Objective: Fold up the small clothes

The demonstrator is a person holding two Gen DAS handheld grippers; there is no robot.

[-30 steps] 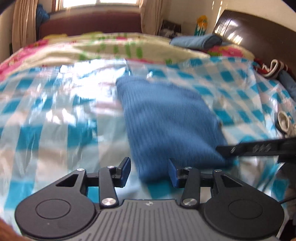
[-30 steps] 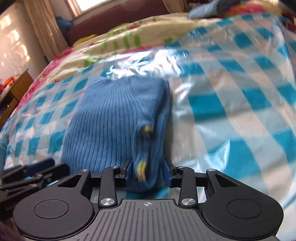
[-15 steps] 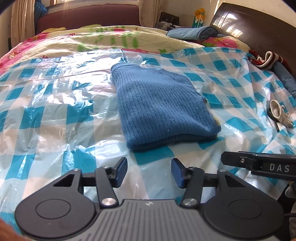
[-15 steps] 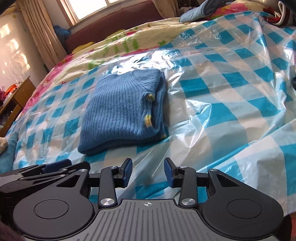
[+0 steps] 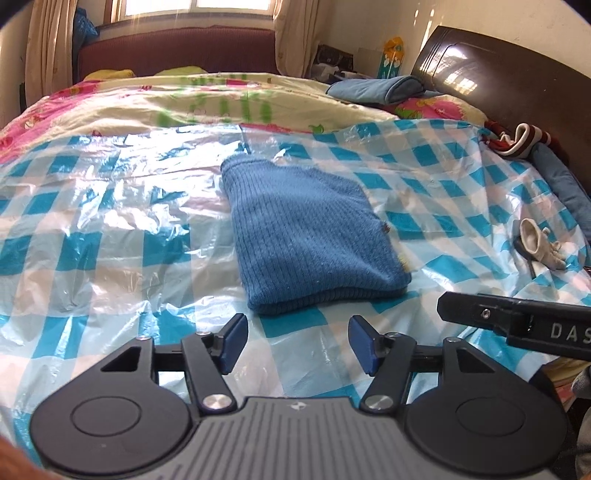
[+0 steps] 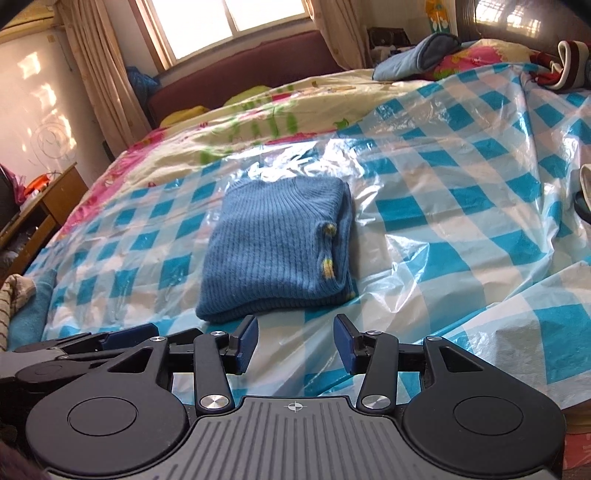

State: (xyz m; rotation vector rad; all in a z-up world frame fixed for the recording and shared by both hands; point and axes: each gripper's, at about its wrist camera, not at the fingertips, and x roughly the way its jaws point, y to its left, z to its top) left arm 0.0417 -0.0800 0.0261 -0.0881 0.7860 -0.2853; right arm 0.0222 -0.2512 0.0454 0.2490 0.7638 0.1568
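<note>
Blue-white check plastic sheet over floral quilt. Blue pillow nr dark headboard; pale glove at rt edge. Window w/ curtains.

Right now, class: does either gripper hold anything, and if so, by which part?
Nothing is held. The left gripper and right gripper are both empty, jaws opening, short of the folded sweater lying on the plastic sheet.

Folded blue sweater beyond empty left gripper
</note>
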